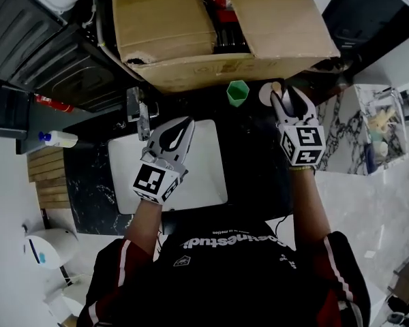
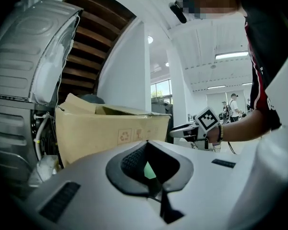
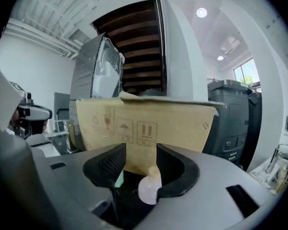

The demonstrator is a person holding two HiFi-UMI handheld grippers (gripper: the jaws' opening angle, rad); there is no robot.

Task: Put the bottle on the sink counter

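A small pale bottle [image 3: 149, 189] with a beige cap stands upright on the black sink counter [image 1: 259, 162]. It sits between the jaws of my right gripper [image 3: 140, 150], close to the right pad, and the jaws stand wide apart. From the head view the bottle [image 1: 267, 94] shows at the tips of the right gripper [image 1: 291, 95]. My left gripper [image 1: 189, 122] hovers over the white sink basin [image 1: 204, 182], fingertips together and nothing held. In the left gripper view its jaws [image 2: 147, 145] meet at the tip.
A green cup [image 1: 237, 92] stands on the counter just left of the bottle. A large cardboard box [image 1: 191, 26] sits right behind both. The faucet [image 1: 138, 109] is at the basin's far left. A white spray bottle [image 1: 58, 139] lies at the left.
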